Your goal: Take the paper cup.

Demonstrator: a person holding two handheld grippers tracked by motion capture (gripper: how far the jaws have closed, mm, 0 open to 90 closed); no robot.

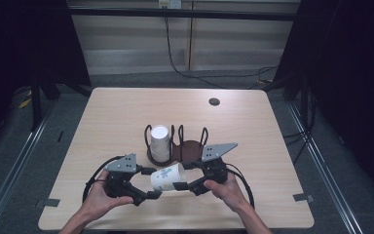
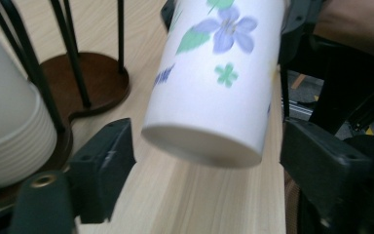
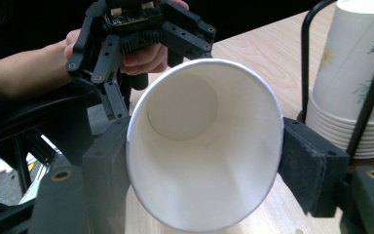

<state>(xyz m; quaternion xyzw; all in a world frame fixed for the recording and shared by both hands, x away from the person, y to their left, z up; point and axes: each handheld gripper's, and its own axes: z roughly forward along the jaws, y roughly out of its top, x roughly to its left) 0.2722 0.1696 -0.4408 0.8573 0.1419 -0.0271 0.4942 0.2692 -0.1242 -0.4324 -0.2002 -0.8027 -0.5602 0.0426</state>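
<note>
— What colours are seen on the paper cup at the near middle of the table?
— A white wall is shown, printed with blue-violet flowers and green leaves; the inside is plain white.
— And the stacked cups just beyond it?
— White, with a faint blue and green print. They are kept in a rack of black wire on a dark brown base.
— The table?
— Pale wood grain. Both grippers are black, with grey plates on top.
</note>
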